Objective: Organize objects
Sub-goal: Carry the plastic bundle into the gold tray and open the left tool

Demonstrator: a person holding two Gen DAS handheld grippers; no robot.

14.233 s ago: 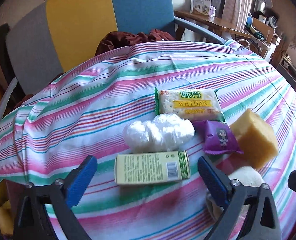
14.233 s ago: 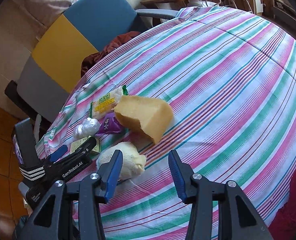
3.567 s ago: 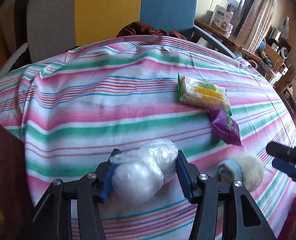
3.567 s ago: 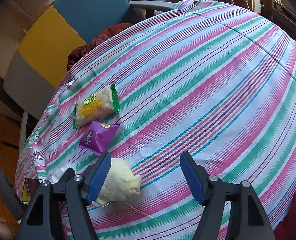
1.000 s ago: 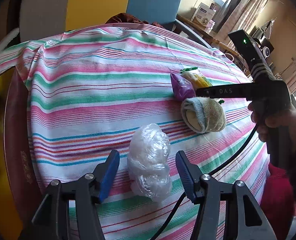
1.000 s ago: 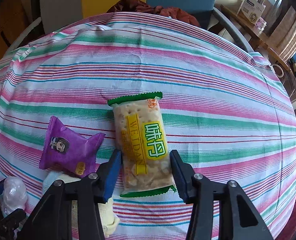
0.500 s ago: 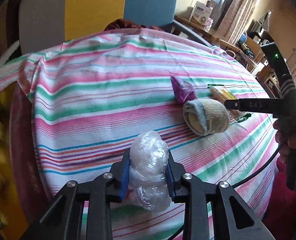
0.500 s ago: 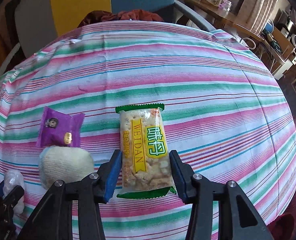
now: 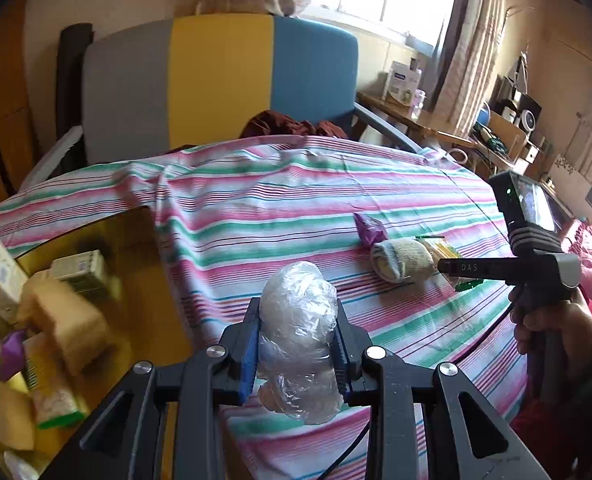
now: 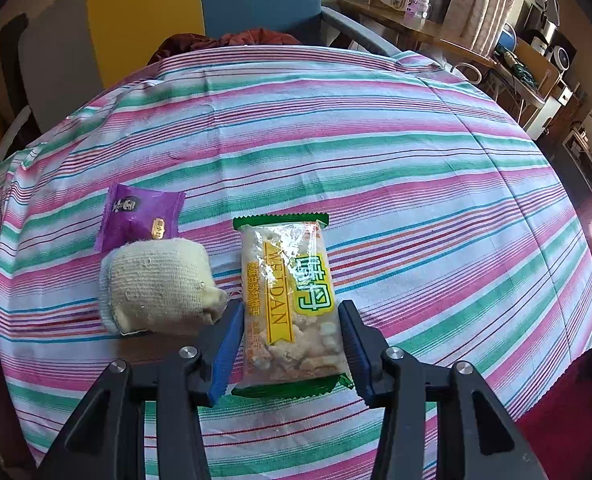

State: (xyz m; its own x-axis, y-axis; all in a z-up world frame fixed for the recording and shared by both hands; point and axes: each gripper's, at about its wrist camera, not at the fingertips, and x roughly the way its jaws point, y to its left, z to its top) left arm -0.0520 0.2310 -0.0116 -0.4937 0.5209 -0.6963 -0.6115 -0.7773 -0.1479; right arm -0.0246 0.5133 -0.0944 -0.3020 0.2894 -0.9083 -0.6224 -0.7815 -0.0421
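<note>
My left gripper (image 9: 298, 350) is shut on a crumpled clear plastic ball (image 9: 299, 336) and holds it above the striped tablecloth's near edge. My right gripper (image 10: 289, 338) has its jaws on both sides of a green-edged WEIDAN cracker pack (image 10: 289, 300) lying on the cloth, pads close to its sides. A rolled beige sock (image 10: 155, 286) lies just left of it and a purple candy packet (image 10: 139, 216) behind the sock. The sock (image 9: 402, 264) and packet (image 9: 370, 229) also show in the left wrist view, with the right gripper's body (image 9: 536, 264).
A yellow-brown box (image 9: 55, 308) beside the table on the left holds a yellow sponge (image 9: 63, 324), a green carton (image 9: 81, 276) and other packets. A chair (image 9: 223, 84) with grey, yellow and blue back stands behind the table. Shelves and clutter at far right.
My left gripper has lifted the plastic ball off the cloth and swung left, so the box has come into view. My right gripper has moved further forward around the cracker pack.
</note>
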